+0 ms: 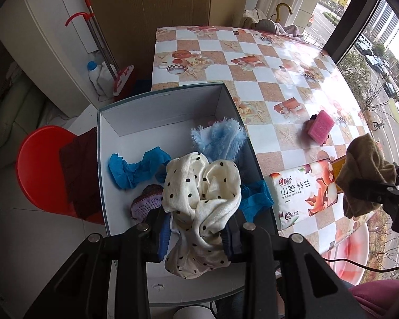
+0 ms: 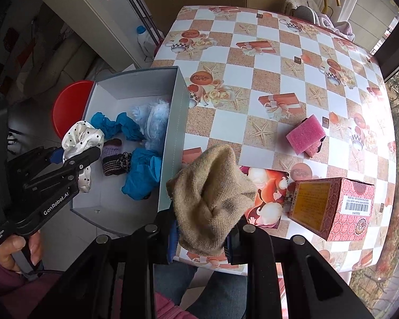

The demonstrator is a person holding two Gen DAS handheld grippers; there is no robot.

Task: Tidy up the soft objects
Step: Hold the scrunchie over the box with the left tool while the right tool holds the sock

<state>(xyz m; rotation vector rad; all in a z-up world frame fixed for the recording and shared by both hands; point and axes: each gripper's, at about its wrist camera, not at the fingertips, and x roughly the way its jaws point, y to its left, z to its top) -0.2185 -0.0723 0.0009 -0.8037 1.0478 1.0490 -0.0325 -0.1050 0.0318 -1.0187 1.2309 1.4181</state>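
Your left tongs (image 2: 74,156) are matte black plastic with silver round bolt heads, white "GenRobot.AI" lettering along the arm and a small white label near the handle. Blue pads line the fingers (image 1: 163,239) of both tools. Your left hand (image 2: 18,252) shows bare skin and a maroon sleeve.

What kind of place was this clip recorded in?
Most likely a lived-in apartment, high up. A dining table with a patterned oilcloth stands by a large window looking down on a street and tower blocks, and a red-handled mop with a cleaning bottle leans in the corner.
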